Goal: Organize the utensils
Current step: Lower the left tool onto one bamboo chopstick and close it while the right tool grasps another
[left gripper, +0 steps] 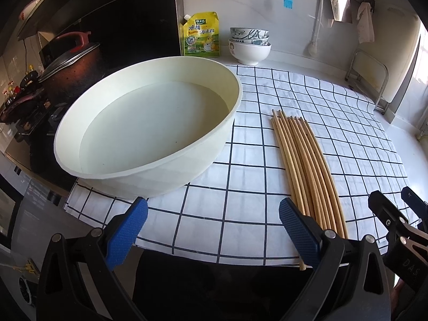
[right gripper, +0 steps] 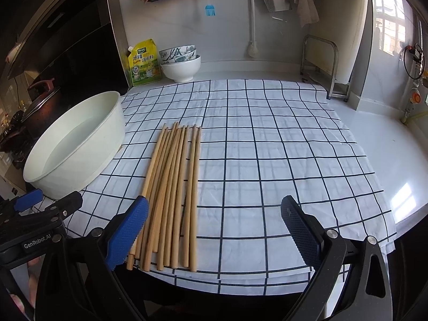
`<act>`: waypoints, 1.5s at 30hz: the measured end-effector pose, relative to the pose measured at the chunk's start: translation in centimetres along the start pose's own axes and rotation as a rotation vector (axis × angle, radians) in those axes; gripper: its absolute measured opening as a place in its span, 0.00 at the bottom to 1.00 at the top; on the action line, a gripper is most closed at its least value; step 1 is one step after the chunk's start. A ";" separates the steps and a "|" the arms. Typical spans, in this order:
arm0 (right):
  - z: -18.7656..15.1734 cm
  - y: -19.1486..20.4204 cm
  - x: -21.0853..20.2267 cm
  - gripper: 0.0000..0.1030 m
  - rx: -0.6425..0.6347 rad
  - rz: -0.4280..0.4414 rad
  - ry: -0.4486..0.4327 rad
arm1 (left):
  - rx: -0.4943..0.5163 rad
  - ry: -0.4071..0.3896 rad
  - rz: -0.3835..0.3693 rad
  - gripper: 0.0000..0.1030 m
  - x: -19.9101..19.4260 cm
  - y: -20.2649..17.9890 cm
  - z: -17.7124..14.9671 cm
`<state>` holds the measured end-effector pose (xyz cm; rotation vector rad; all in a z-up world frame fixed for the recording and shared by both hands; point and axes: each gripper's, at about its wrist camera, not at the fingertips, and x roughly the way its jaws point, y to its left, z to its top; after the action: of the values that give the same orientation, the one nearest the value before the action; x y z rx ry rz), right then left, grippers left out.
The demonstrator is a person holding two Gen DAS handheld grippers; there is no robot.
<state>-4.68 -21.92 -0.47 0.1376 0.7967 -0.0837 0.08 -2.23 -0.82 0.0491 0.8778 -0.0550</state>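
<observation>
- Our left tongs (left gripper: 212,223) are spread wide and carry nothing; they hover at the near edge of the tabletop (right gripper: 388,144), with the right blue pad (left gripper: 297,224) just beside the thick ends of the chopsticks.
- Our right tongs (right gripper: 214,223) are equally wide apart and empty, with the left pad (right gripper: 128,230) overlapping the near ends of the same bundle in view.
- The wooden chopsticks (right gripper: 174,187) lie side by side on the checked cloth (right gripper: 267,160), between the basin and the open cloth; their thick ends reach its near edge, and one pokes past it.
- We judge that closing on the whole row could splay the sticks, since round shafts roll apart under pads.
- A nudge toward us could tip the overhanging ends off the tabletop.
- If both tongs go for the bundle, they may collide, being close together already.
- The cream basin (left gripper: 149,123) holds water right beside the sticks; a sideways sweep could bump it and slosh water onto the cloth.
- Dragging could bunch the cloth and shift everything on it.
</observation>
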 end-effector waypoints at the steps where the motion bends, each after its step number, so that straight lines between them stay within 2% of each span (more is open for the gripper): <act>1: 0.1 -0.4 0.2 0.92 0.002 -0.003 0.005 | 0.004 0.004 -0.008 0.94 0.2 -0.2 0.0; 8: 0.4 -1.6 3.5 0.92 -0.039 -0.025 0.085 | 0.029 0.044 -0.039 0.94 2.2 -2.0 0.0; 21: 1.7 -1.7 8.8 0.92 -0.068 -0.027 0.187 | 0.019 0.085 0.002 0.94 4.8 -2.6 0.3; 37: 1.3 -0.8 9.6 0.92 -0.162 -0.055 0.234 | -0.013 0.094 -0.037 0.94 5.3 -2.9 0.6; 45: 1.3 -2.3 9.4 0.92 -0.134 -0.061 0.228 | -0.001 0.099 -0.046 0.94 5.6 -3.6 0.6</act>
<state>2.52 -24.61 -6.54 -0.0049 1.0317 -0.0723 3.90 -6.01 -4.81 0.0305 0.9784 -0.0955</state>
